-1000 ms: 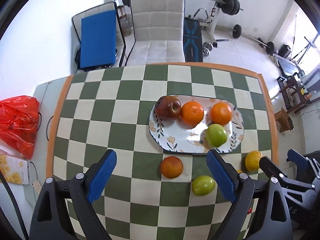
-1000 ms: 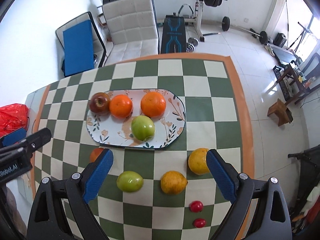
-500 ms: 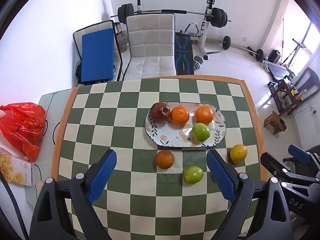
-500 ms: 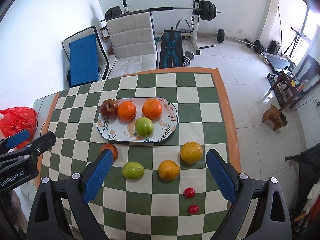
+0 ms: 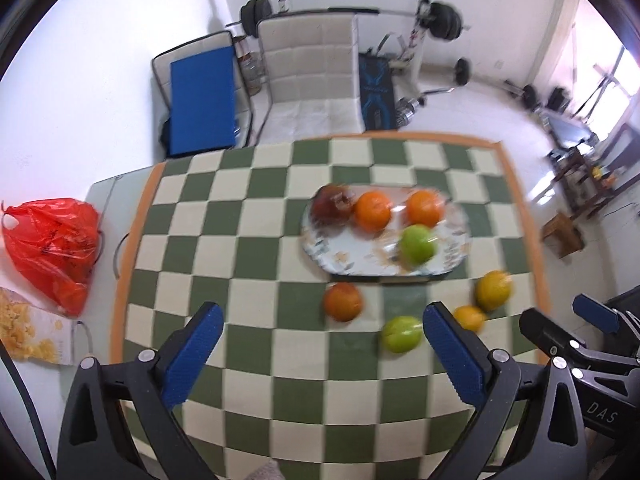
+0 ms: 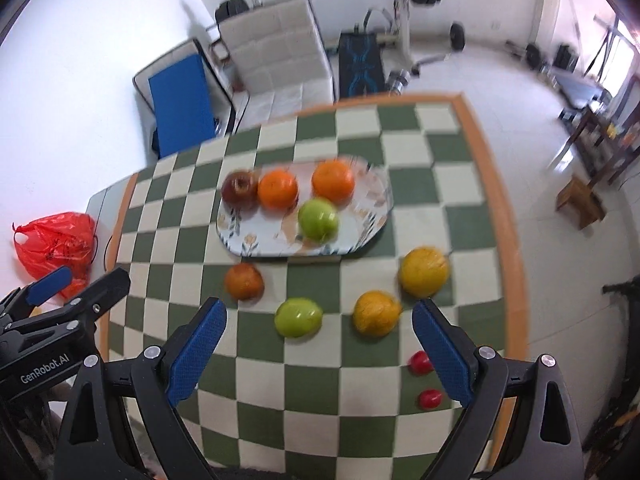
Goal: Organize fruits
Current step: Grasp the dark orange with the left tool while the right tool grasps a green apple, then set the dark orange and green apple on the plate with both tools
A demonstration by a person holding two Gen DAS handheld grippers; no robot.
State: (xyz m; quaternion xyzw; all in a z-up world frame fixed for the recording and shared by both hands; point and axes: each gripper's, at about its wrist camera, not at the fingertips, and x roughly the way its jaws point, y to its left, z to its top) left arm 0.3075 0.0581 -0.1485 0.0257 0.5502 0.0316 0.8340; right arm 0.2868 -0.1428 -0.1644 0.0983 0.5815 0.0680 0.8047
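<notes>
Loose green apple (image 6: 298, 317) on table (image 6: 360, 436): ahead between the spread, empty fingers (image 6: 198, 350) of right gripper (image 6: 319, 354), nearer than left gripper (image 5: 326, 358), likewise spread, empty; plate (image 6: 240, 236) beyond.

The plate (image 6: 236, 236) looked glazed and glossy; the red bag (image 5: 52, 248) was crinkled plastic; the chair (image 5: 312, 60) was quilted, leather-like.

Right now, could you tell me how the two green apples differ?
The green apple on the plate sits among other fruit on the plate; the green apple on the table lies loose on the checkered cloth, nearer the grippers. The table one looks slightly yellower. Both are whole and ungripped.
</notes>
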